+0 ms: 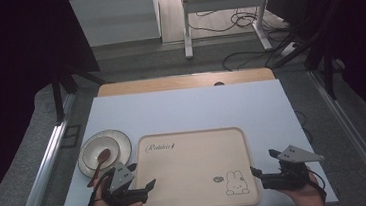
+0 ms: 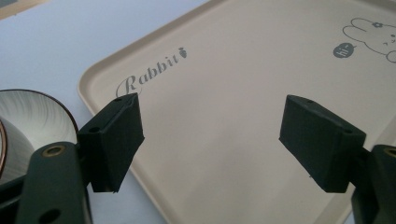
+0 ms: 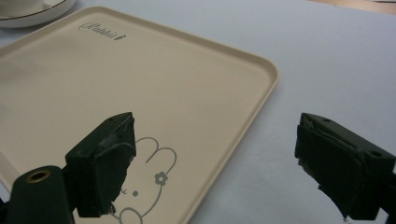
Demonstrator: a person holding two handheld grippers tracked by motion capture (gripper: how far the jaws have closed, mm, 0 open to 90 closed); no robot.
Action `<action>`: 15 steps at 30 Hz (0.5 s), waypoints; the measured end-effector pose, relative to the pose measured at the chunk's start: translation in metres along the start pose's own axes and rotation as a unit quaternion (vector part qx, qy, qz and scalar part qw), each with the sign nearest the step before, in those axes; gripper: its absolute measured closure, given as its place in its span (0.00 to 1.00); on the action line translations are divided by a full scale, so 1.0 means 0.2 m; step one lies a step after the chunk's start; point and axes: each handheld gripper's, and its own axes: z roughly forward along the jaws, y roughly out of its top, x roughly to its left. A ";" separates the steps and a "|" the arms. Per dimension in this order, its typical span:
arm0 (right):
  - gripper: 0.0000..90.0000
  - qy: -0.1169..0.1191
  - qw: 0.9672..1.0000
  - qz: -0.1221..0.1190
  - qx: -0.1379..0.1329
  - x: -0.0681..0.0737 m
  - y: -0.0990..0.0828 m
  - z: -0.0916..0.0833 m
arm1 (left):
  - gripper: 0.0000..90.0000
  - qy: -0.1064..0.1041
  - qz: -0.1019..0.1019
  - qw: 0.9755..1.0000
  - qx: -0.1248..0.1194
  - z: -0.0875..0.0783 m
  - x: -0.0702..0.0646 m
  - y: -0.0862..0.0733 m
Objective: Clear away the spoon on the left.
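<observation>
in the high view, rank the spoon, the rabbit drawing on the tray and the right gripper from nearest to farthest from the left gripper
1. The brown wooden spoon, resting in the white ceramic bowl just up and left of the left gripper.
2. The grey rabbit drawing, on the beige rectangular tray near its right corner.
3. The right gripper, past the tray's right edge.

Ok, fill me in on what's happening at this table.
A person sits at a white table with a claw in each hand. The left claw hovers open at the near left corner of a beige rabbit-print tray, next to a plate holding a brown spoon. The right claw is open too, at the tray's near right edge by the rabbit drawing. Neither claw holds anything, and the tray has nothing on it.
</observation>
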 end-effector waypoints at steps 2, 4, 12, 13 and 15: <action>0.14 0.000 1.000 -0.002 0.001 0.00 0.00 0.00 | 0.24 0.000 0.000 1.000 0.000 0.00 0.00 0.00; 0.15 -0.001 1.000 -0.010 0.005 0.00 0.00 0.01 | 0.24 0.001 0.001 1.000 -0.001 0.00 0.00 0.00; 0.15 -0.002 1.000 -0.014 0.007 0.01 0.00 0.01 | 0.24 0.001 0.005 1.000 -0.002 0.00 0.00 0.00; 0.15 -0.001 1.000 -0.014 0.007 0.01 0.00 0.01 | 0.24 0.000 0.008 1.000 -0.002 0.00 0.00 0.00; 0.15 0.006 1.000 -0.005 0.005 0.01 0.00 0.01 | 0.25 -0.004 0.009 1.000 0.000 -0.01 0.00 0.00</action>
